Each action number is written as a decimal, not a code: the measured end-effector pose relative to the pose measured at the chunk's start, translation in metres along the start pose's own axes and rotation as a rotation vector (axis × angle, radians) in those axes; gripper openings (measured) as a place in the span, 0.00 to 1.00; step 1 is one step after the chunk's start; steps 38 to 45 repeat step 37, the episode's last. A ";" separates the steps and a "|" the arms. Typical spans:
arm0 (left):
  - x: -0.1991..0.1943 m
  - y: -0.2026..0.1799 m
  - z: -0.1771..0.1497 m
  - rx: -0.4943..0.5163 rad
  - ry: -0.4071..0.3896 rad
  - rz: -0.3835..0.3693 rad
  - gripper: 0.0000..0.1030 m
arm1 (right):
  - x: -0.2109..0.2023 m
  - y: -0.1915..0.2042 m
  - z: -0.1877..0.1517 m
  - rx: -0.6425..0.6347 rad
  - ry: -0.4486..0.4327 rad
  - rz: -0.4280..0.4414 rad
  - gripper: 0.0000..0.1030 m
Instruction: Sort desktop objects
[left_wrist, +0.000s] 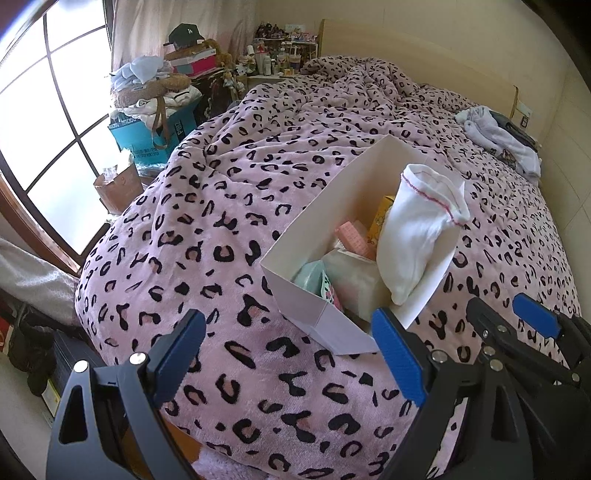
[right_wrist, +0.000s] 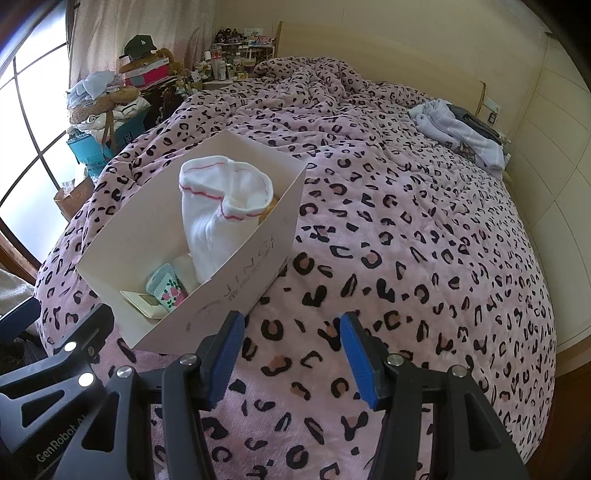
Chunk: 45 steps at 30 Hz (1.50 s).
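A: Where's the white sock (right_wrist: 221, 218) sitting?

B: It's standing in the white box (right_wrist: 155, 206) on the leopard-print blanket (right_wrist: 406, 240), leaning over the right wall.

A: And the grippers?

B: The left gripper (left_wrist: 291, 354) is hanging wide open, empty; the right gripper (right_wrist: 291, 354) is gaping partway, gripping nothing.

A: Anything beneath?

B: Possibly a floral pouch (right_wrist: 168, 288); it's lying half hidden.
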<state>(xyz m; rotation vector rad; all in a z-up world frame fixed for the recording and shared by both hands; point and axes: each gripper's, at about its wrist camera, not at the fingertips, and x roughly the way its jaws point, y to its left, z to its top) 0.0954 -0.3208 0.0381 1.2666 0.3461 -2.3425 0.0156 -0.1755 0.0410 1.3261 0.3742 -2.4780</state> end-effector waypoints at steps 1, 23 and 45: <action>0.000 0.000 0.000 0.000 0.000 0.001 0.90 | 0.000 0.000 0.000 0.000 0.000 0.001 0.54; -0.005 0.021 0.000 -0.033 0.006 0.000 0.90 | -0.003 0.014 0.002 -0.017 -0.012 0.034 0.54; -0.013 0.013 0.000 -0.006 -0.043 0.046 0.89 | -0.004 0.012 0.004 -0.006 -0.014 0.037 0.54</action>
